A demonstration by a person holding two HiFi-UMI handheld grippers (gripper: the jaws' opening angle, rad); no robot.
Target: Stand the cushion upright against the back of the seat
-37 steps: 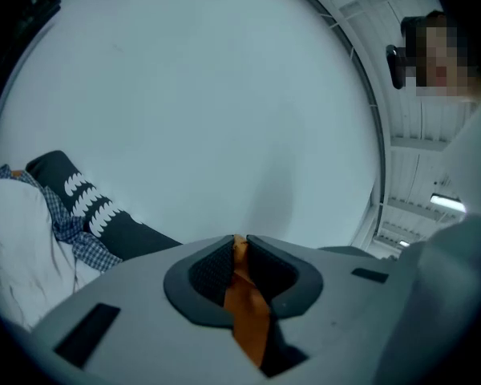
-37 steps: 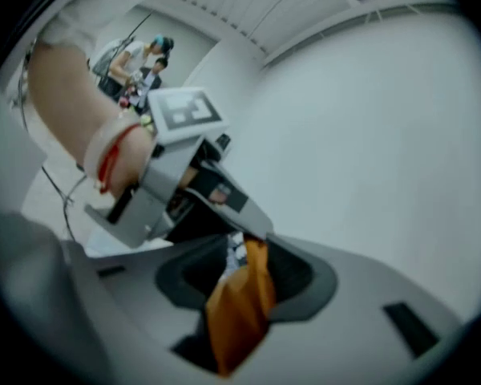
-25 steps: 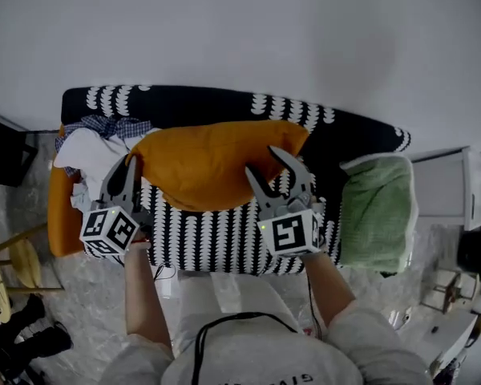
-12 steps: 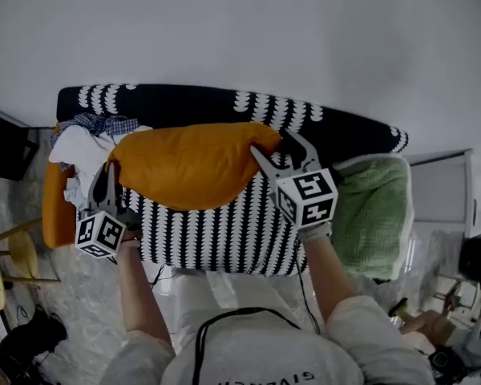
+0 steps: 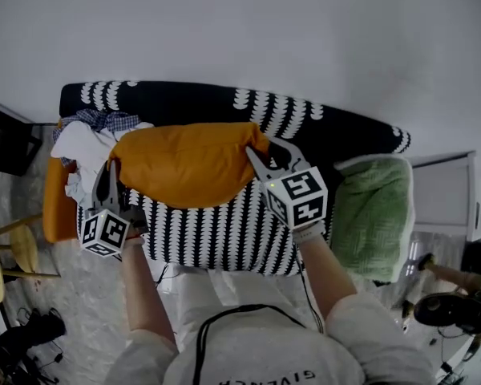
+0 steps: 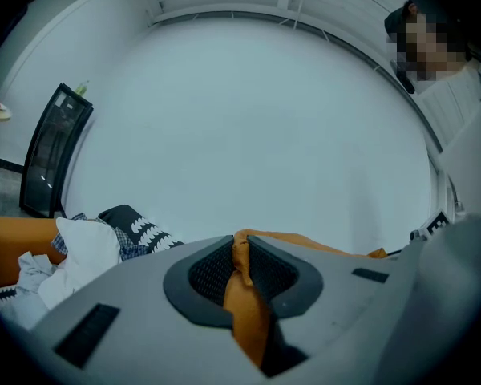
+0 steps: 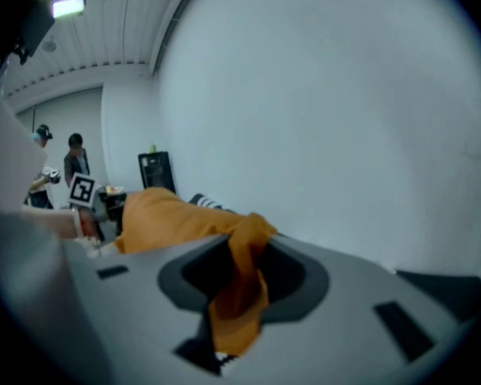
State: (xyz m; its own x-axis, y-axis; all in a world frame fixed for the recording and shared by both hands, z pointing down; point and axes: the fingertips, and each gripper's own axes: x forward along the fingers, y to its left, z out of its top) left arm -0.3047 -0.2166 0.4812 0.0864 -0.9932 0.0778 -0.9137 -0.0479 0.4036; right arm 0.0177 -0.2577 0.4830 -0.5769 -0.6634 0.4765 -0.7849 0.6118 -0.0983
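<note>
Cushion (image 5: 188, 163) shifted left; right claw (image 5: 263, 147) just closed on it, left claw (image 5: 112, 168) grips its half-hidden edge.

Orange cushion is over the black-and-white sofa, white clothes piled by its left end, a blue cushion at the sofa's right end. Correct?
No: a green cushion, not a blue one, is at the right end; the head view shows it. The orange cushion is over the black-and-white sofa, white clothes piled by its left end.

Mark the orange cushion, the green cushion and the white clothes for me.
orange cushion (image 5: 184, 163), head view, middle of its broad face.
green cushion (image 5: 374, 213), head view, its centre.
white clothes (image 5: 84, 152), head view, middle of the pile.
</note>
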